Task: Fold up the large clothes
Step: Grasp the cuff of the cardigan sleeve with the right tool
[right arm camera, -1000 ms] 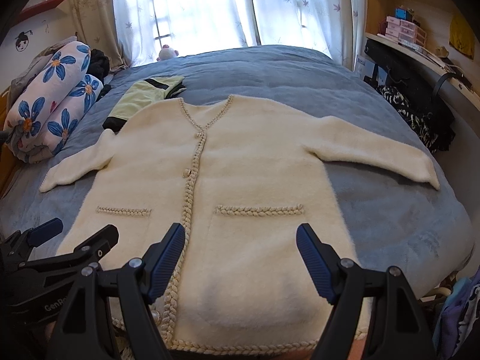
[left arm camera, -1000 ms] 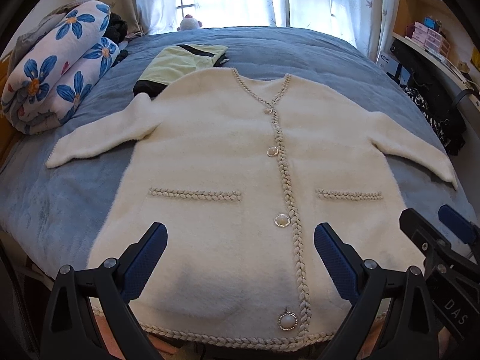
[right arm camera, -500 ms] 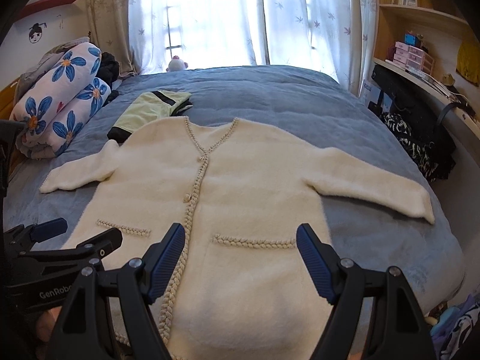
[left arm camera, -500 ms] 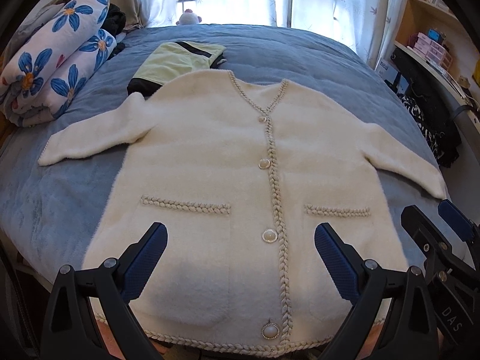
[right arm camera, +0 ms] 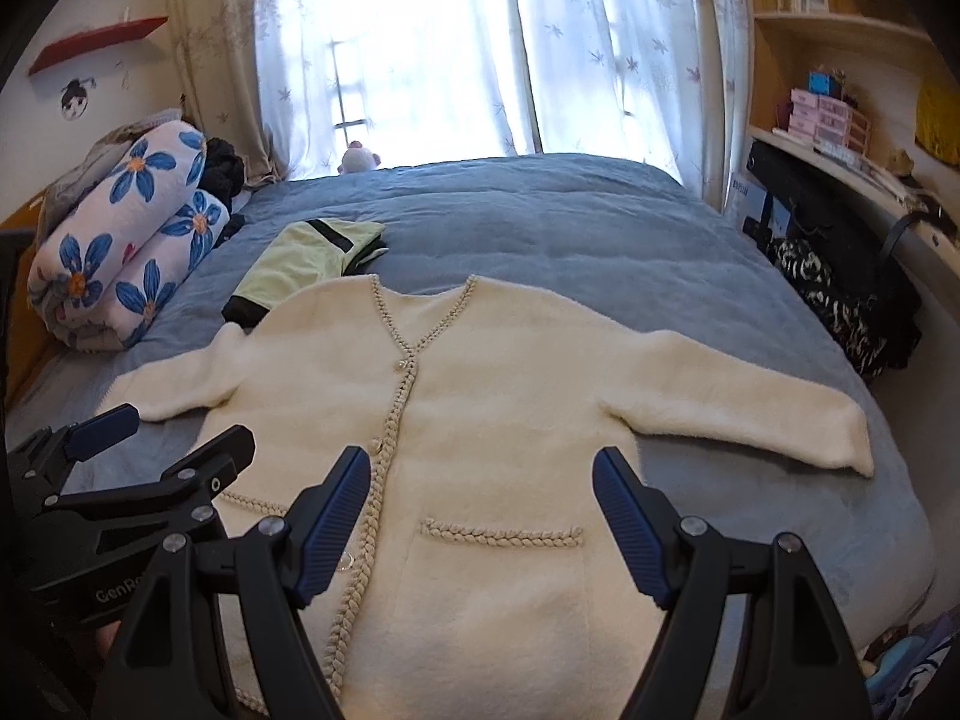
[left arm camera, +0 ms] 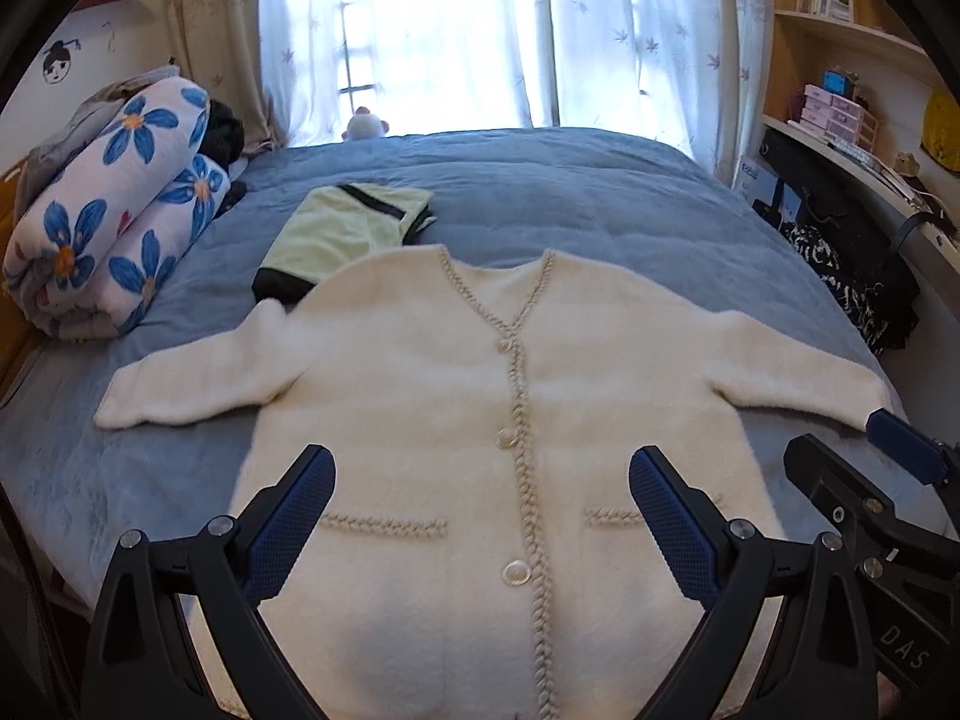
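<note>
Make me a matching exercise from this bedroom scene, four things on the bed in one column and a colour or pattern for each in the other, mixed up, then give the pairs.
Things:
1. cardigan
2. bedspread
3. folded top
4. rolled blanket

Descriptions:
A. blue flowers on white
B. cream with braided trim
C. pale green with black trim
D. plain blue

Pairs: 1-B, 2-D, 3-C, 4-A

Bare blue bed point(left arm camera: 600, 204) beyond cardigan point(left arm camera: 456, 396), folded green garment point(left arm camera: 336, 228) touching its shoulder, rolled floral quilt point(left arm camera: 114, 210) far left
</note>
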